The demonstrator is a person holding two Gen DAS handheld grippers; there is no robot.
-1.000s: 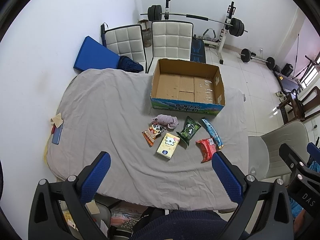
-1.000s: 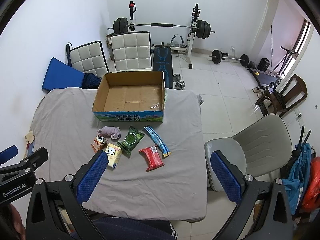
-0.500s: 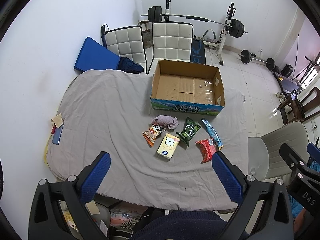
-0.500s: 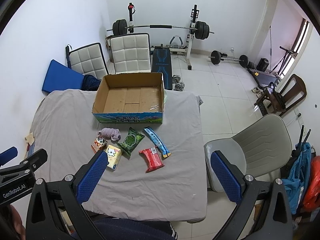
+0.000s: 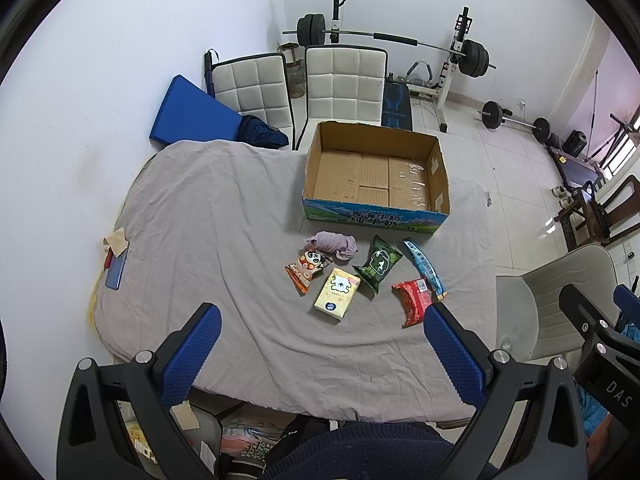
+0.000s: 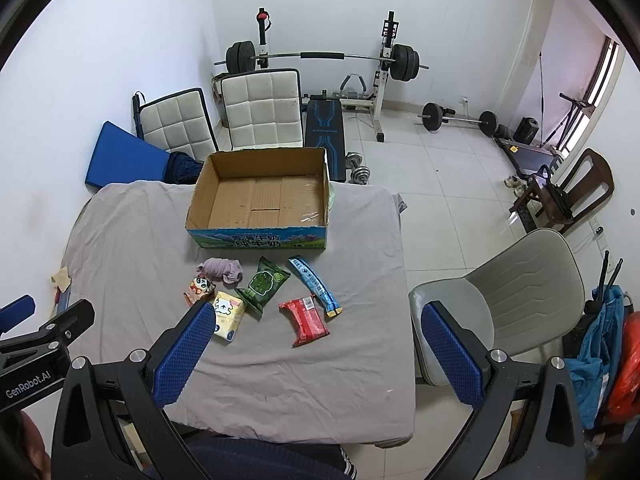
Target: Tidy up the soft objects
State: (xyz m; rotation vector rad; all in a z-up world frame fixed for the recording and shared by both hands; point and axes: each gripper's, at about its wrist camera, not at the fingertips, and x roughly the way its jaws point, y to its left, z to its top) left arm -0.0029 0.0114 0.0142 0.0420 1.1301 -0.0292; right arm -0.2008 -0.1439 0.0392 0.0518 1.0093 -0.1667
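An empty cardboard box (image 5: 376, 152) (image 6: 260, 168) stands on the grey-sheeted table (image 5: 208, 216). In front of it lie a lilac sock bundle (image 5: 335, 243) (image 6: 222, 269), a panda snack bag (image 5: 308, 265), a yellow tissue pack (image 5: 337, 290) (image 6: 228, 312), a green pouch (image 5: 378, 262) (image 6: 264, 282), a blue bar (image 5: 424, 266) (image 6: 314, 284) and a red packet (image 5: 414, 301) (image 6: 305, 320). My left gripper (image 5: 320, 354) and right gripper (image 6: 316, 354) are open and empty, held high above the table's near edge.
A phone and paper (image 5: 116, 266) lie at the table's left edge. Two white chairs (image 5: 344, 80) and a blue mat (image 5: 192, 114) stand behind the table. A grey chair (image 6: 516, 300) stands to the right. Gym weights (image 6: 320, 58) line the far wall.
Both views have shifted very slightly. The objects on the table have not moved and both grippers stay open.
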